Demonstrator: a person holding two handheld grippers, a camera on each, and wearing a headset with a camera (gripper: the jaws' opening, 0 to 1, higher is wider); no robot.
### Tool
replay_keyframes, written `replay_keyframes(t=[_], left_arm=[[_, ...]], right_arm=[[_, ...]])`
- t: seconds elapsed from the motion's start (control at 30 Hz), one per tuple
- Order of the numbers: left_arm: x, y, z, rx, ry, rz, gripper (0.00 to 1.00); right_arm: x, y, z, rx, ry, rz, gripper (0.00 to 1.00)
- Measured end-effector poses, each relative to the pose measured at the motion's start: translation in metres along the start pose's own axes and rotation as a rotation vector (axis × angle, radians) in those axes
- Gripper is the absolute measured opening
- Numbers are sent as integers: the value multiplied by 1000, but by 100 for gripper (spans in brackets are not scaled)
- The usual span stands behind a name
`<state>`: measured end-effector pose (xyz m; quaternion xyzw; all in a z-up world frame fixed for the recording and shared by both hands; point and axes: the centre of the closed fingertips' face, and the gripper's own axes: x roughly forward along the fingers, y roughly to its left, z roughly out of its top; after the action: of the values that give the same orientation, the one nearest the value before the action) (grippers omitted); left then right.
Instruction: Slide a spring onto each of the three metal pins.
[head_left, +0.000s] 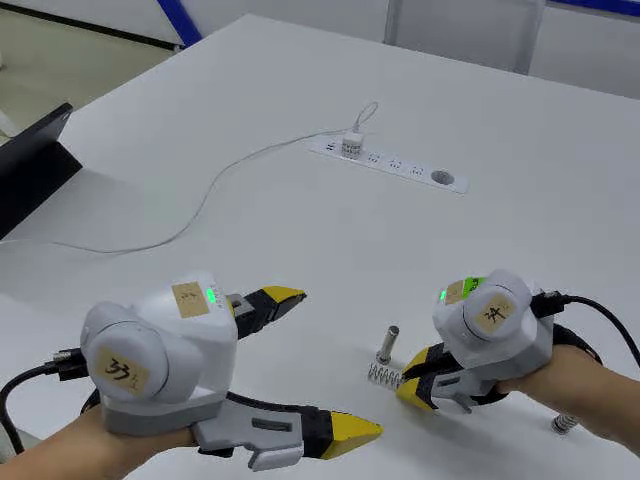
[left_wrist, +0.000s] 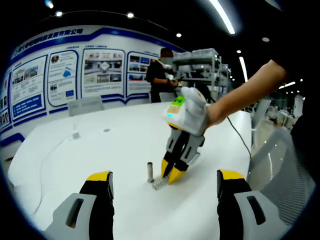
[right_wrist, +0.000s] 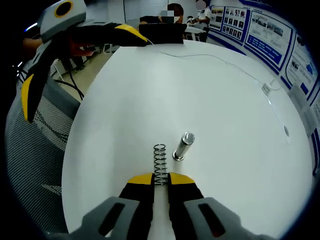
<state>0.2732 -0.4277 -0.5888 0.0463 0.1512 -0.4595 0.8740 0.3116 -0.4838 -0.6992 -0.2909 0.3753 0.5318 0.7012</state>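
Pinching the near end of a spring (right_wrist: 160, 159) with the right tongs (right_wrist: 160, 179), pressed almost together around it. Lying low along the white table (head_left: 300, 210), far end just beside the foot of an upright metal pin (right_wrist: 183, 145), not yet over its top. Holding the left tongs (head_left: 325, 362) spread wide and empty, near and aimed at the same spot.

Step in hand, at a guess: threading this spring onto the pin. To do it well:
- Lift clear above the pin's head and swing the free end to point down.
- Line up the bore with the pin's axis, then lower straight.
- Pinch lightly and close to the upper end, so as not to crush or bend the coil.
- Go slowly near the pin. Looks free-standing, so likely to topple from a sideways knock.
- In case of wobble, steady the pin low on its shaft with the left tongs, leaving the top free.

Hard to tell the count of coils hidden between the tips. Impossible to judge the pin's footing: fixed to the table or merely stood on it. Farther right, a second spring (head_left: 565, 423), small and hard to read, just beside the person's right wrist.
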Motion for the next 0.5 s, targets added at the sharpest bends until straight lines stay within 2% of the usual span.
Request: replay_keyframes(t=[0.33, 0.5], left_arm=[[5, -6, 4, 22, 10, -35, 82], [9, -12, 4, 31, 15, -70, 73]], right_arm=[[-29, 13, 17, -31, -72, -12, 11], [-45, 21, 25, -48, -104, -24, 11]])
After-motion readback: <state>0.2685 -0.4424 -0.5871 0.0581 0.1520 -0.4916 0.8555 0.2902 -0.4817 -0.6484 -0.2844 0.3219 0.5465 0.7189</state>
